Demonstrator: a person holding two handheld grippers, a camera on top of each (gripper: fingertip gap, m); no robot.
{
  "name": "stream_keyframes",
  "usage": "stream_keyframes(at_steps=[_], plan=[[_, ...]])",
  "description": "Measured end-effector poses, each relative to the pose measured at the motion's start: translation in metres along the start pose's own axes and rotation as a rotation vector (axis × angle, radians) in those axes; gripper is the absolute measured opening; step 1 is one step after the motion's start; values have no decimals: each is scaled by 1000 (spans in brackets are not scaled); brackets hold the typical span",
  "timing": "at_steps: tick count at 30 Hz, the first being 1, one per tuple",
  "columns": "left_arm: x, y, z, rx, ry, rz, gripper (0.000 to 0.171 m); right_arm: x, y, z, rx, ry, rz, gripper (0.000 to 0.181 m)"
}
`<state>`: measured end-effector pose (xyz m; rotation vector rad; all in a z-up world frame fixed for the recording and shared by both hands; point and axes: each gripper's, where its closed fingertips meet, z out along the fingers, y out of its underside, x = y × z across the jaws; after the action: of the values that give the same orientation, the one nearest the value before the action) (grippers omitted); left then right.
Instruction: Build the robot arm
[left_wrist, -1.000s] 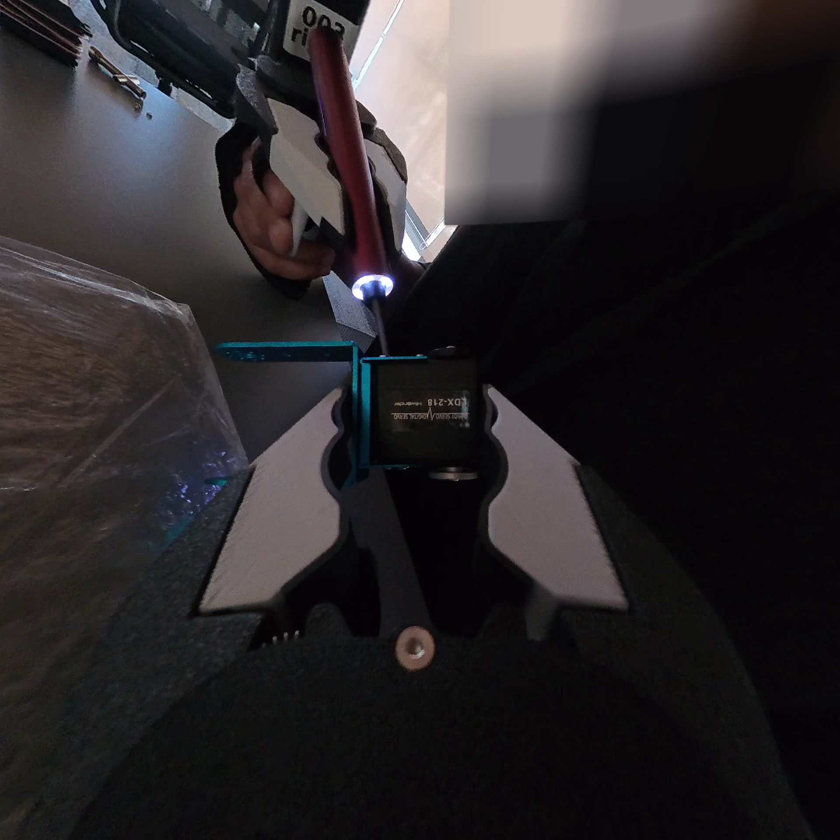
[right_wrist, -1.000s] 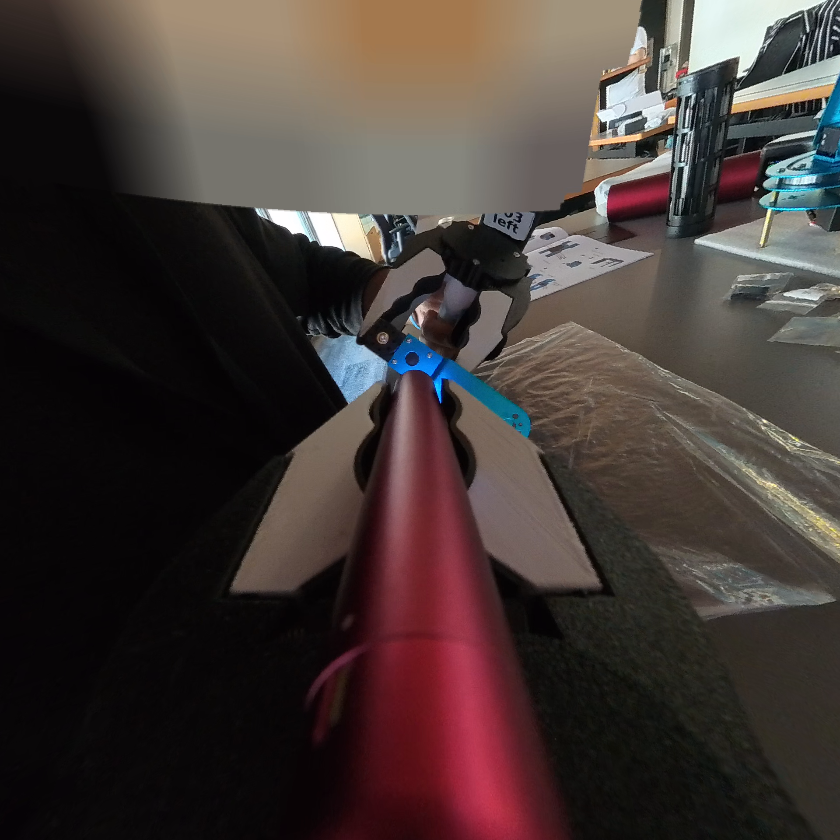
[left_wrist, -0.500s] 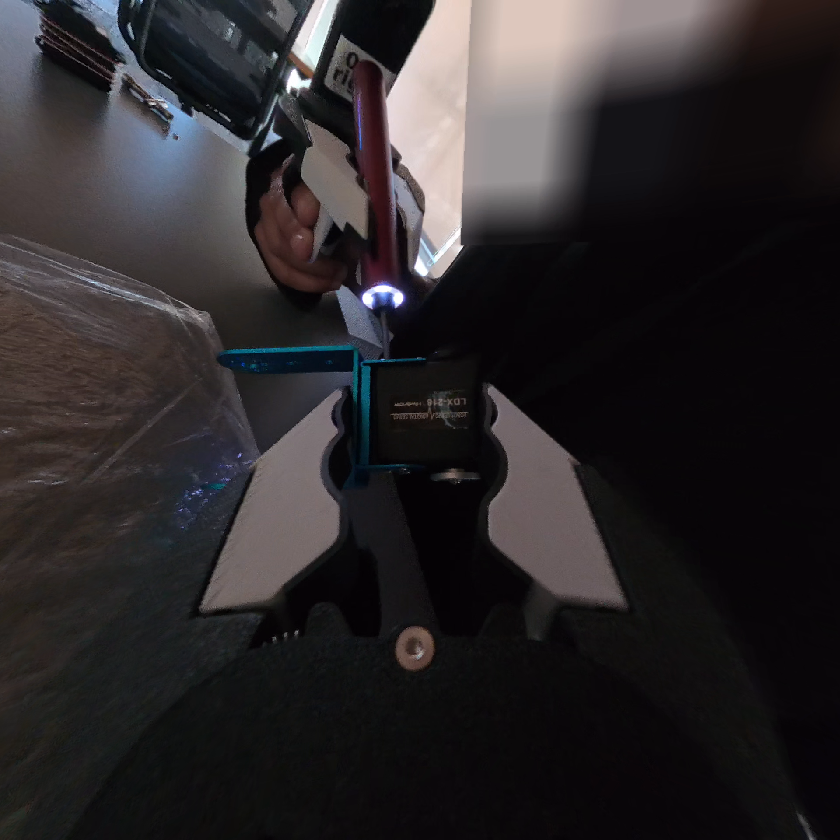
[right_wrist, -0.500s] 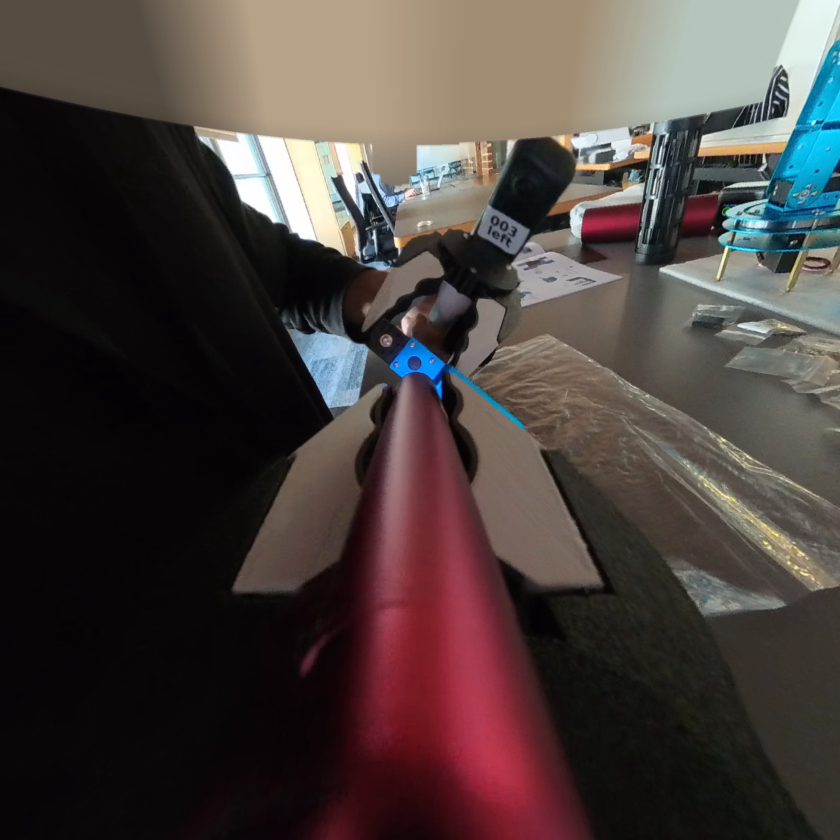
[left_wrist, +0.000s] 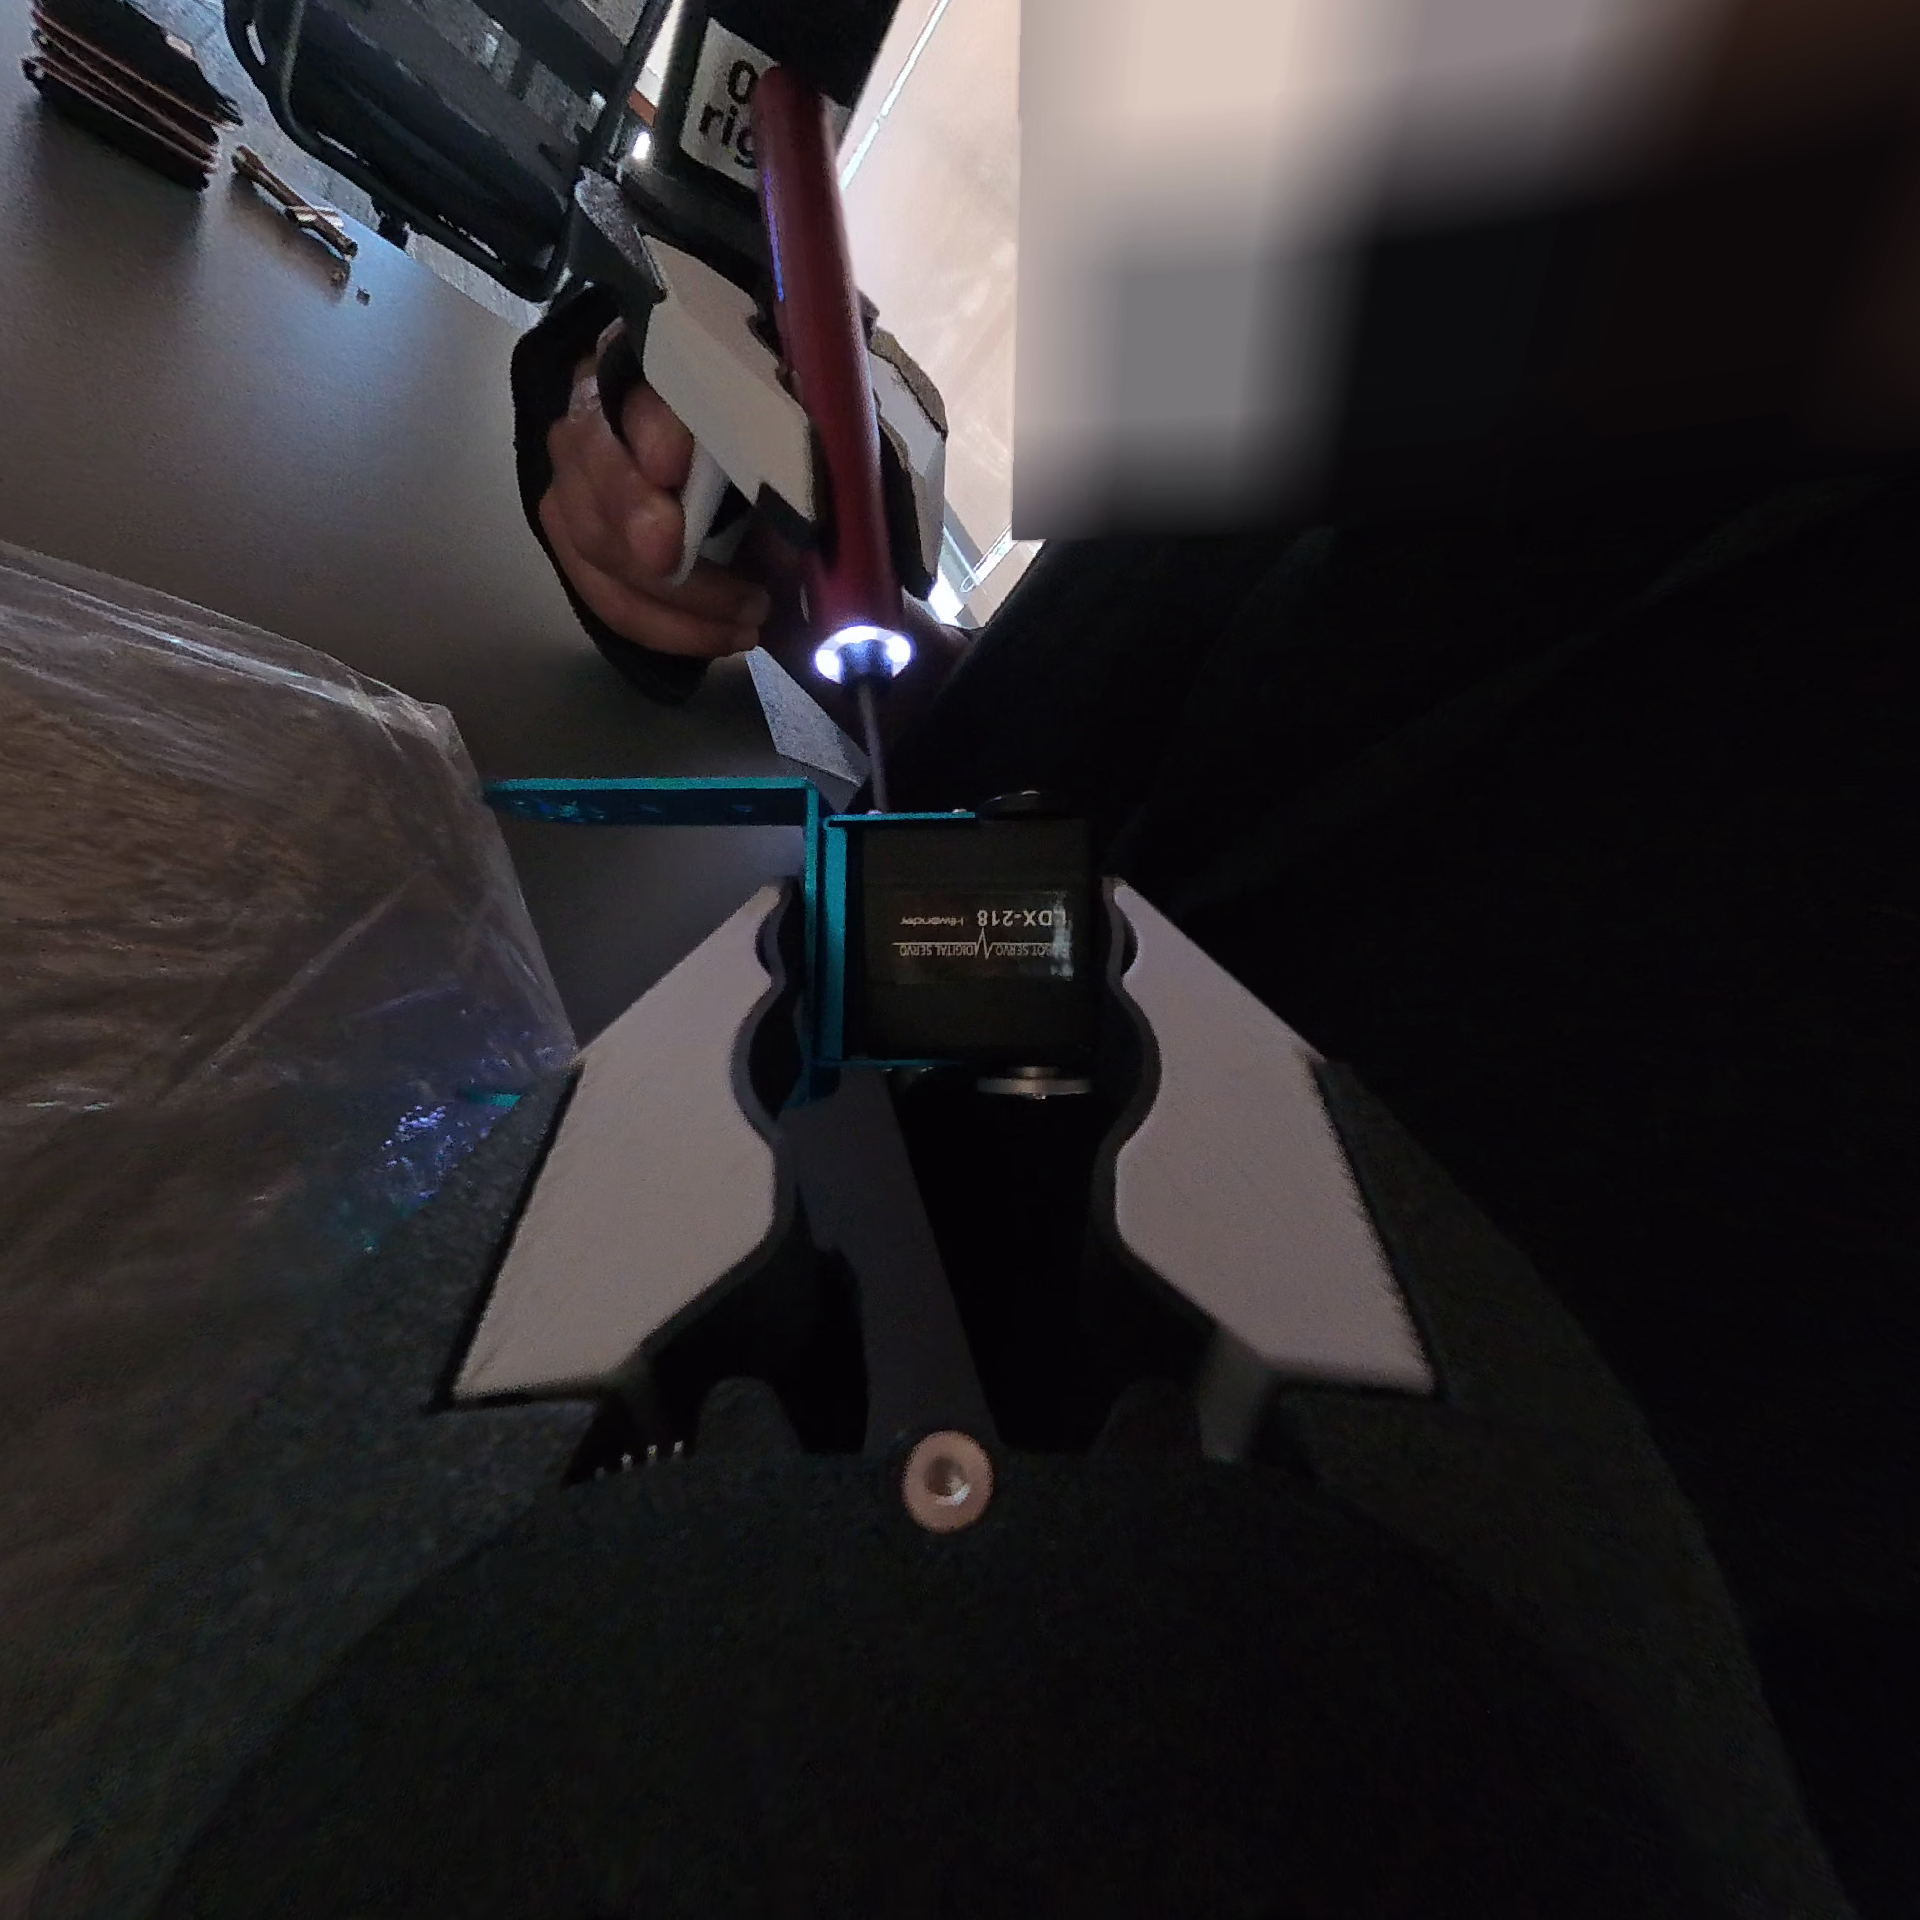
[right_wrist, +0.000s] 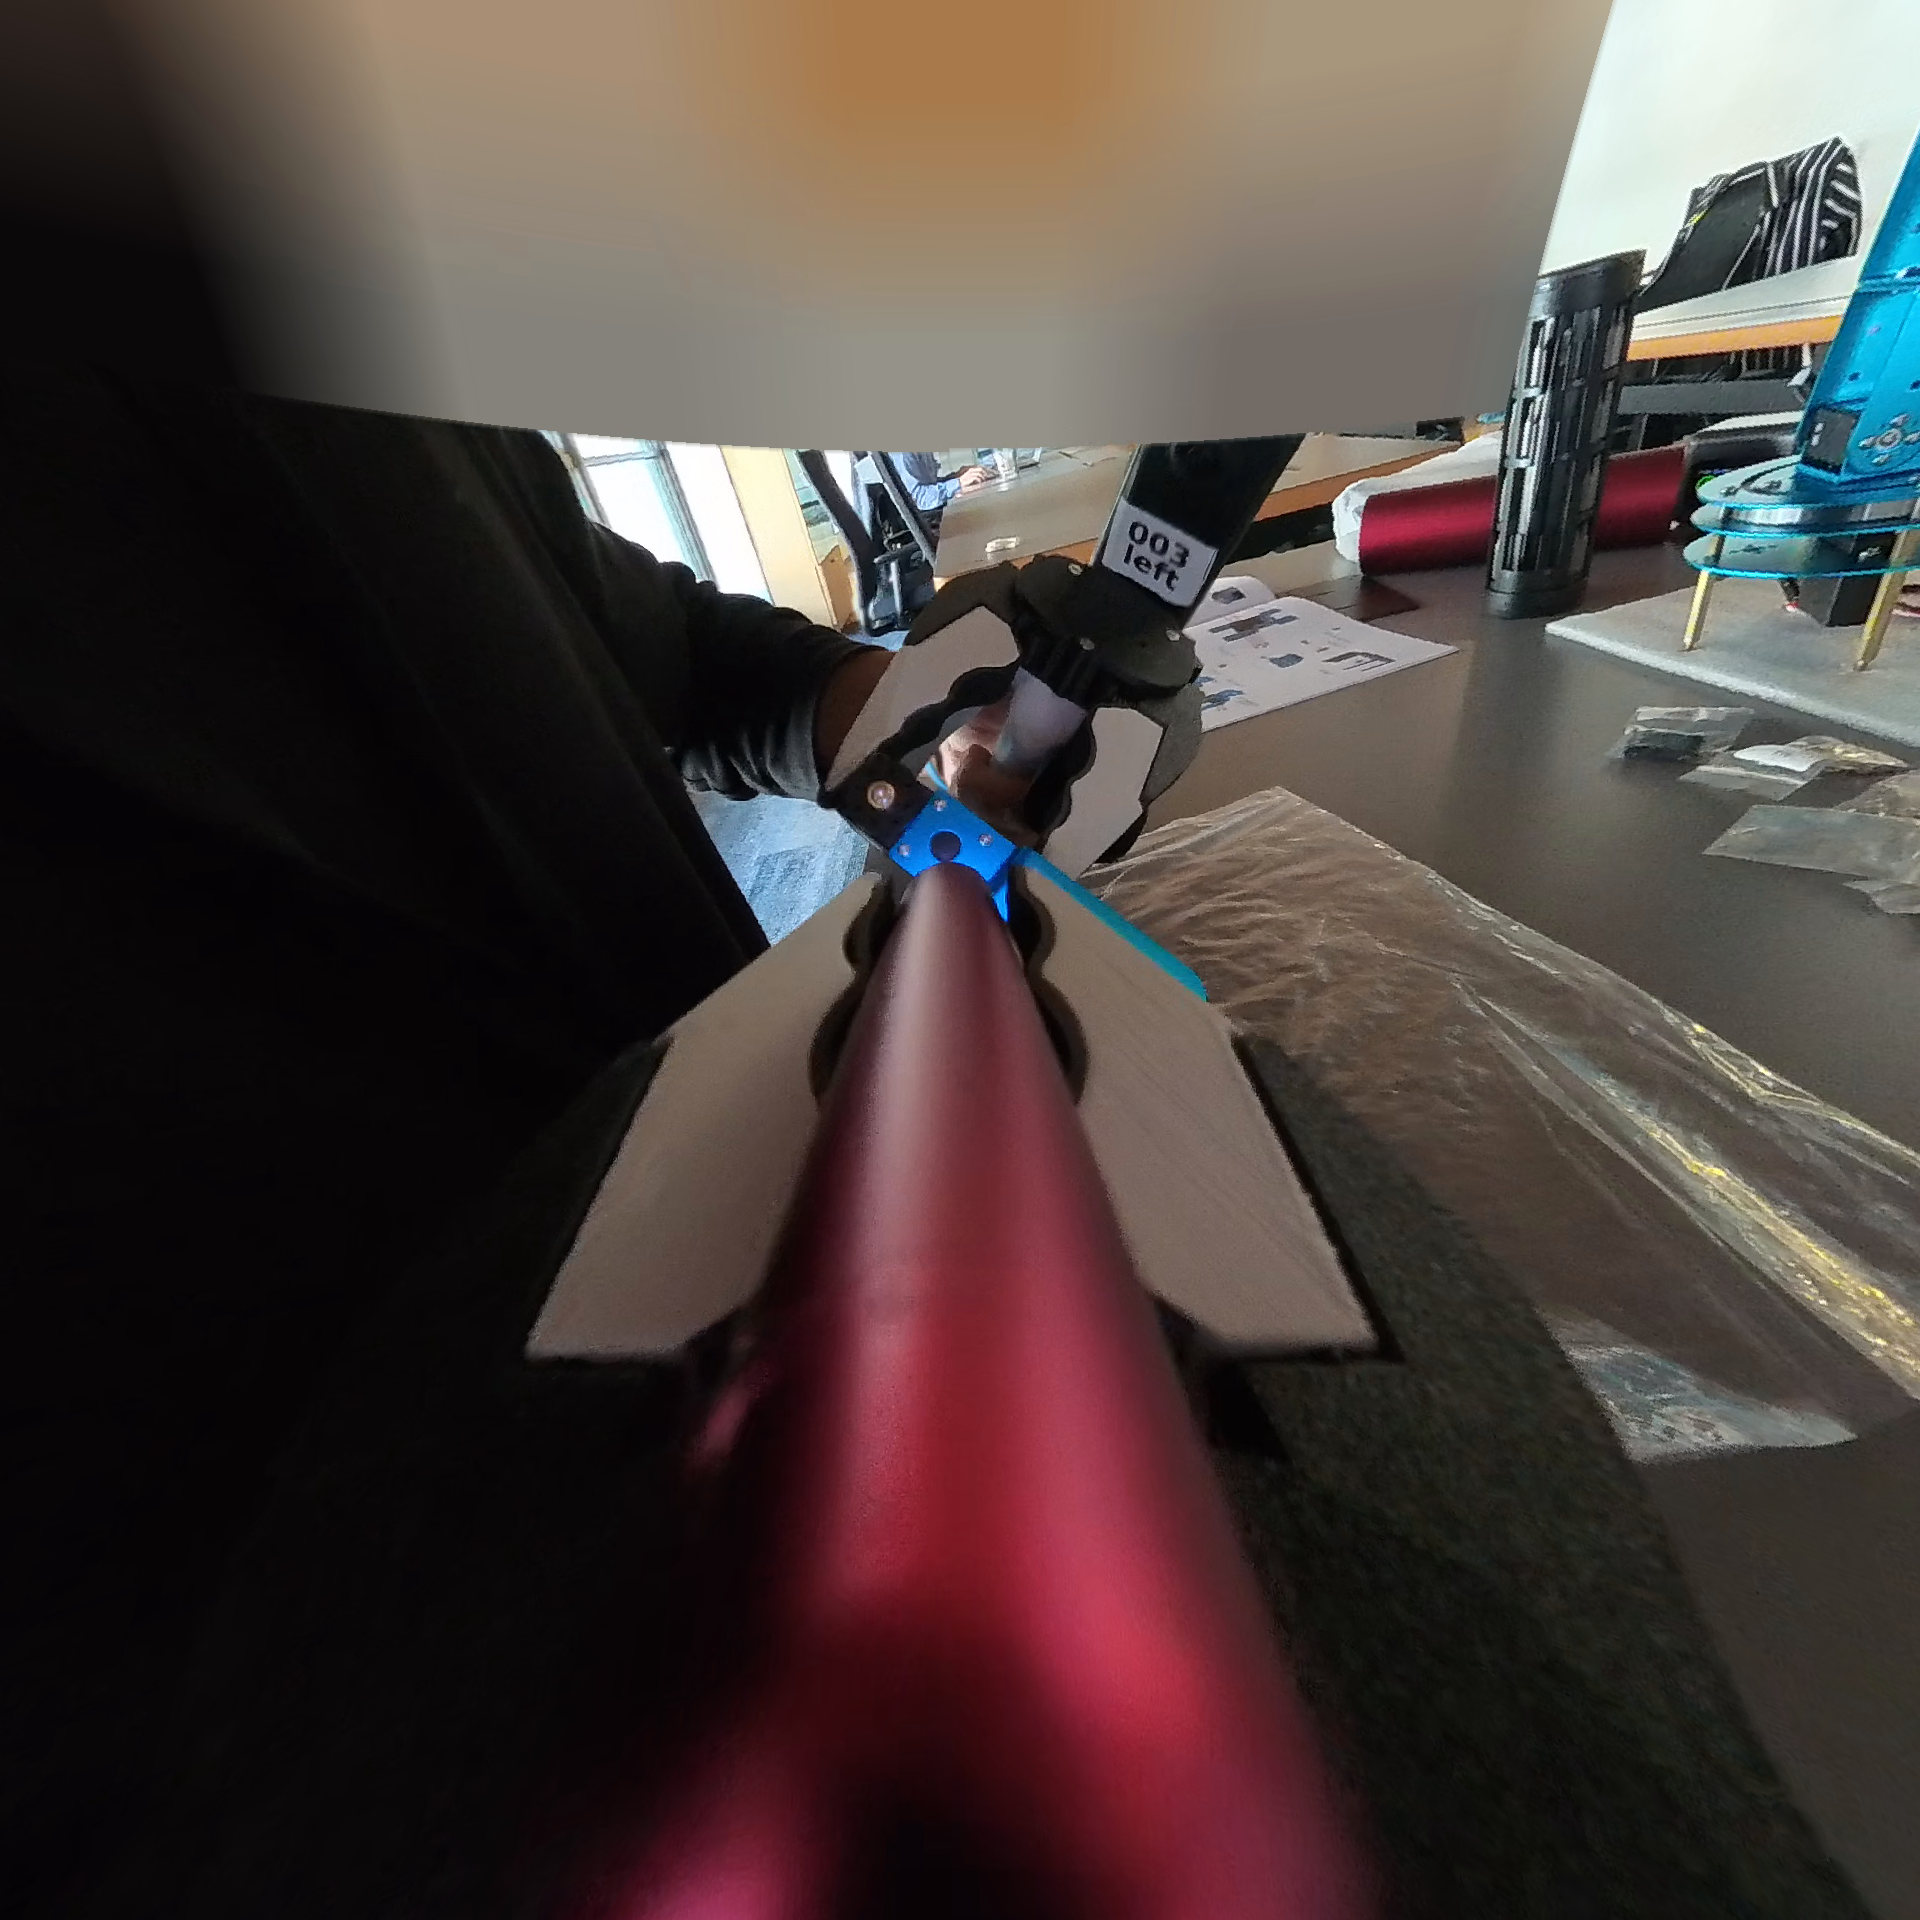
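My left gripper (left_wrist: 951, 940) is shut on a black servo (left_wrist: 971, 940) that sits in a blue metal bracket (left_wrist: 665, 802). My right gripper (right_wrist: 951, 894) is shut on a dark red electric screwdriver (right_wrist: 966, 1299). In the left wrist view the screwdriver (left_wrist: 826, 353) comes down from above with its tip light on, and its thin bit (left_wrist: 873, 753) meets the top edge of the bracket. In the right wrist view the blue bracket (right_wrist: 951, 844) shows just past the screwdriver's end, held by the left gripper (right_wrist: 997, 790). The screwdriver's body hides its bit there.
A clear plastic bag (right_wrist: 1507, 1091) lies on the dark table (right_wrist: 1558, 727), also at the left in the left wrist view (left_wrist: 208, 935). Small parts bags (right_wrist: 1787, 769), a printed sheet (right_wrist: 1299, 649), a blue robot on a clear stand (right_wrist: 1860, 499) and a black mesh cylinder (right_wrist: 1558, 436) stand farther off. A person in black is close. Across from one pair of fingers to the other is roughly 7 cm.
The right wrist view swung between the frames. The servo stays in my left gripper and the screwdriver's bit stays at the bracket's top edge.
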<state>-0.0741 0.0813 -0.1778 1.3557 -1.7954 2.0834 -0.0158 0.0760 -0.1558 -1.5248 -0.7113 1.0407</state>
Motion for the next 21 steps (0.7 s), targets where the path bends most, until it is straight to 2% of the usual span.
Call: stream_keyframes(at_steps=[3, 8, 21], plan=[[4, 2, -5, 8, 41, -28, 53, -4, -4, -3, 22, -36, 6, 21], [-4, 9, -1, -46, -12, -28, 52, -2, -11, 1, 56, -25, 5, 21], [0, 7, 3, -41, 11, -12, 53, -5, -5, 8, 25, -35, 5, 21]])
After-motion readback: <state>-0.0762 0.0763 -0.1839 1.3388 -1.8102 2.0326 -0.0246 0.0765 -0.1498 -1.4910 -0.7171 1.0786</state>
